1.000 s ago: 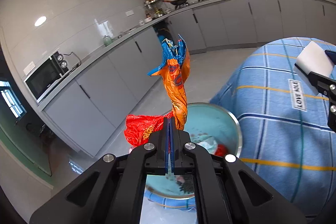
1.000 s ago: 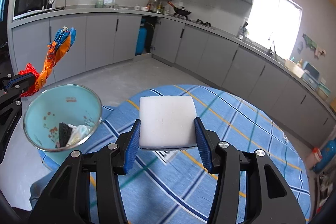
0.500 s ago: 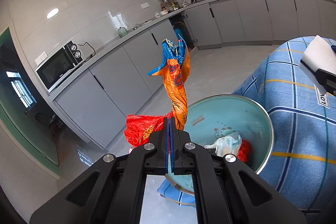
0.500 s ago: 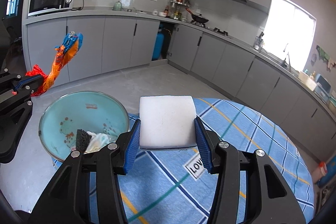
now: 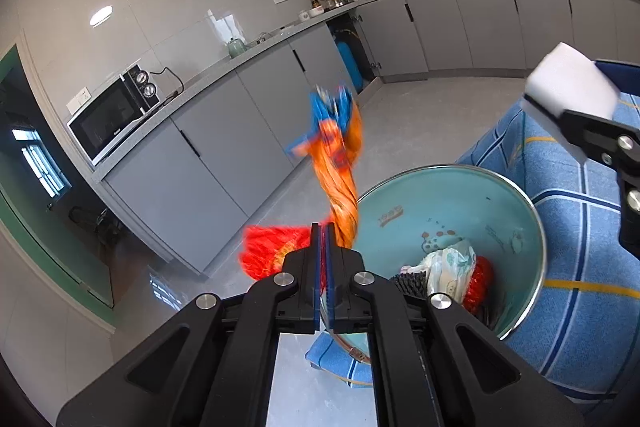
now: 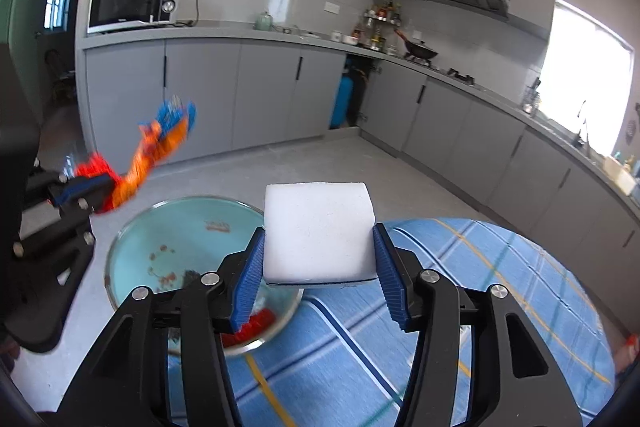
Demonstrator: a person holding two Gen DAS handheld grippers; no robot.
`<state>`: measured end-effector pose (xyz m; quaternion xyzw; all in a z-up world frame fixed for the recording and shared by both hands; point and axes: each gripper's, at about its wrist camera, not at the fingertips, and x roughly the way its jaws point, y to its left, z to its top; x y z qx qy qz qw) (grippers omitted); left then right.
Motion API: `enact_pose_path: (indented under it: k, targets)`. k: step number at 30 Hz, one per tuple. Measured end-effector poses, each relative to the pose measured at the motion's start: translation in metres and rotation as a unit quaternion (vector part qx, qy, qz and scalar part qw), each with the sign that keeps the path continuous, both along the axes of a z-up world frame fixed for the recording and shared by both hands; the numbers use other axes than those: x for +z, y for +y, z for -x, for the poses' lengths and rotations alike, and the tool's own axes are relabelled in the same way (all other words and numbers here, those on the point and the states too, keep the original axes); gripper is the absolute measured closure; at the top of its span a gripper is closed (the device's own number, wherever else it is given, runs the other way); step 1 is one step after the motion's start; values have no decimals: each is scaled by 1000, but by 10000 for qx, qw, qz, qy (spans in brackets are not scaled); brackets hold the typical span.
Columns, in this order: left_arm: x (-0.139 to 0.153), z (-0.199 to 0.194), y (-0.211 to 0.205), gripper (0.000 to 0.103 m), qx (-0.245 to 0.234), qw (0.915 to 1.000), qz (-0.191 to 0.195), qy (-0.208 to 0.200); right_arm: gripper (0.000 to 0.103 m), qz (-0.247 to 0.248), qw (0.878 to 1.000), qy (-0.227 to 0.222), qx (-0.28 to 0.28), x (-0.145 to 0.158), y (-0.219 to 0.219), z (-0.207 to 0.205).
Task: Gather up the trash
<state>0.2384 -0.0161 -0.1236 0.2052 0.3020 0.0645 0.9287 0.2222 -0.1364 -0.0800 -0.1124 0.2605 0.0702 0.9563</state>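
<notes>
Wrapper [image 5: 338, 163] now nearer the basin [image 5: 532, 211]

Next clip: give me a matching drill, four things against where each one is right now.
1 orange wrapper
2 white block
3 teal basin
4 microwave

A on the counter
B gripped in the right tongs
C pinched in the left tongs
D on the checked tablecloth

Pairs: 1-C, 2-B, 3-D, 4-A
</notes>
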Motion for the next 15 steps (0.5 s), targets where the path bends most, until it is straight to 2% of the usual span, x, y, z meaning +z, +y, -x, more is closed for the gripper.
enact_pose_path:
  k: [2,3,4,6,8,10,12,14,15]
  targets:
    - [-3,-2,1,97,24,10000,-48,42,45,-105,9999,-12,42,0,0,-6]
    - [-4,-3,3,96,33,10000,-37,59,38,-146,9999,-35,39,0,-1,-7]
    - [-6,-4,4,96,33,9999,-14,97,37,-211,9998,-29,57,0,-2,-9]
    - [-8,-6,6,90,77,9999,-18,126,33,-279,9996,-9,33,0,-2,-11]
    - [-8,-6,10,69,118,9999,-8,120,27,-324,9995,-39,-15,0,-5,-11]
    - [-8,-5,12,56,187,9998,-15,60,27,-363,9993,-2,-56,-1,-6,-10]
    - [-6,-4,15,53,208,9998,-7,48,27,-426,9990,9,-162,-1,-13,-4]
    - [-4,0,17,40,263,9997,-5,-12,26,-495,9984,29,-262,0,-19,3]
    - [-2,3,18,39,267,9996,0,-57,26,-502,9983,42,-300,1,-21,6]
